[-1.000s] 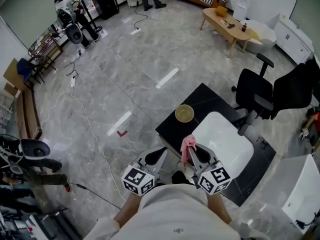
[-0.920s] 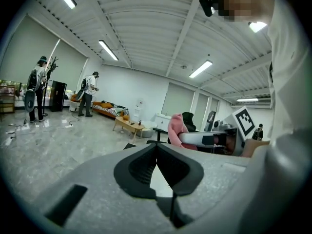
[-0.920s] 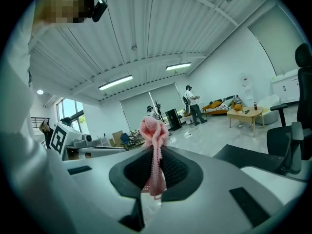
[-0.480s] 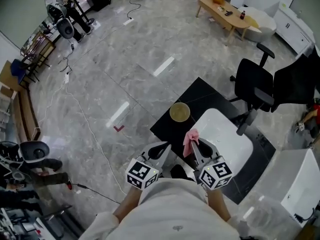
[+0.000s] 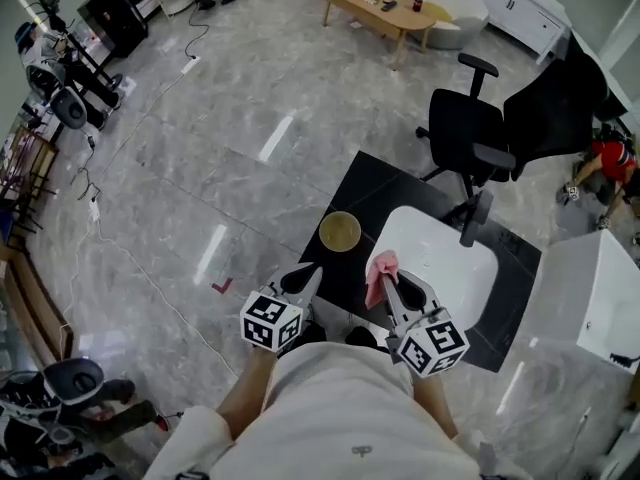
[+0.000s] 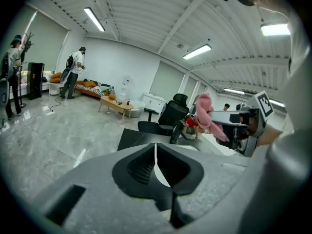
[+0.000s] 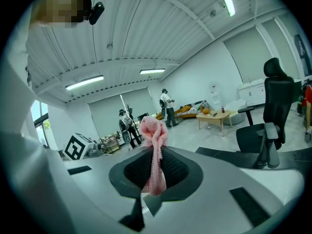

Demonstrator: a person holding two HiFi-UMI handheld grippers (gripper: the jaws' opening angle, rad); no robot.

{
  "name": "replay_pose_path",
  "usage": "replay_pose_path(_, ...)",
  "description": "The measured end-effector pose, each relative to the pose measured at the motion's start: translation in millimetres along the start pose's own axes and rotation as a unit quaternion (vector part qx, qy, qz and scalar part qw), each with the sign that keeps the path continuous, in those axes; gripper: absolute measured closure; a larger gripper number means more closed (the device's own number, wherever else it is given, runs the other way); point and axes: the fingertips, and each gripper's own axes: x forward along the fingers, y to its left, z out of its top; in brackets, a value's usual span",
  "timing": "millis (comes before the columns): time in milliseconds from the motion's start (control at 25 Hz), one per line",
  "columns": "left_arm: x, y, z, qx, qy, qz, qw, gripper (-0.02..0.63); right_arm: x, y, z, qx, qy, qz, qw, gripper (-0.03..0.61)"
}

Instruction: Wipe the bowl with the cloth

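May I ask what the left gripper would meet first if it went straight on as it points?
Probably the black table near the bowl; the left gripper, shut and empty, tilts slightly down. Depth is unclear.

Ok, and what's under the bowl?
The bowl stands on the black tabletop, near its edge and apart from the white basin. The patch of tabletop directly beneath it is covered by the bowl itself.
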Motion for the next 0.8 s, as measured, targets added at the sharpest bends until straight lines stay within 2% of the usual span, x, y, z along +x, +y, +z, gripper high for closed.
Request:
replay_pose_path(200, 26, 27, -4, -0.001, 0.035, -0.031, 0.9989, 0.598, 1, -3, 1, 0.004, -0.007, -0.052, 0.999, 0.552)
replay_pose_path(520, 56, 65, -22, -0.003, 0.083, -0.055, 0.995, 0.597, 6, 2, -6, 0.013, -0.003, -0.107, 0.994, 0.552)
replay_pose_path(680, 71, 85, -33, -0.018, 0.107, -0.06, 0.9923, 0.508, 5, 2, -10, 0.022, 0.002, -0.132, 0.991, 0.552)
replay_pose_path(800, 83, 96, -42, -0.025, 0.124, -0.062, 0.99, 0.497, 4, 1, -13, 0.028, 0.007, -0.147, 0.989, 0.552)
